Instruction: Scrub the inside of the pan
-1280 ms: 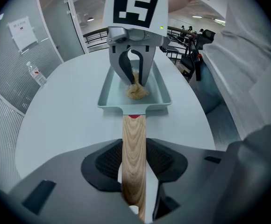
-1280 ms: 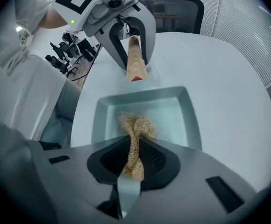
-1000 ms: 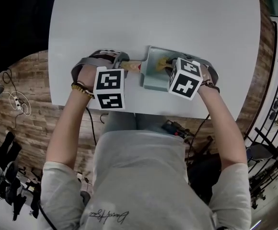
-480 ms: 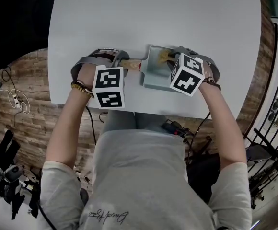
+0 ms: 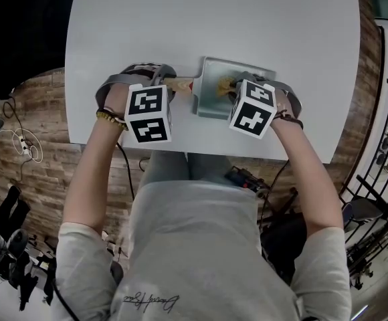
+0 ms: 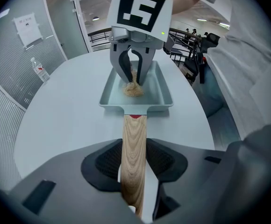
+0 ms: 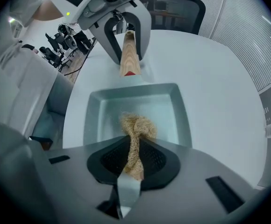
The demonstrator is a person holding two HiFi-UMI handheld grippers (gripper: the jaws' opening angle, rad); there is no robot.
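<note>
A pale blue-grey rectangular pan point(image 5: 207, 103) with a wooden handle point(image 5: 179, 84) lies on the white table near its front edge. My left gripper point(image 5: 164, 83) is shut on the handle point(image 6: 134, 143), which runs between its jaws toward the pan point(image 6: 150, 96). My right gripper point(image 5: 238, 93) points down into the pan and is shut on a tan fibrous scrubber point(image 7: 138, 127). The scrubber's lower end rests on the pan floor point(image 7: 121, 104) about mid-pan. In the left gripper view the right gripper point(image 6: 134, 73) holds the scrubber point(image 6: 133, 89) upright.
The round white table point(image 5: 214, 19) stretches bare beyond the pan; its front edge is close under my hands. A water bottle point(image 6: 40, 69) stands far off to the left. An office chair point(image 7: 173, 3) stands beyond the table.
The right gripper pushed the scrubber toward the pan's far wall, then drew it back to mid-pan. The left gripper kept its hold on the handle.
</note>
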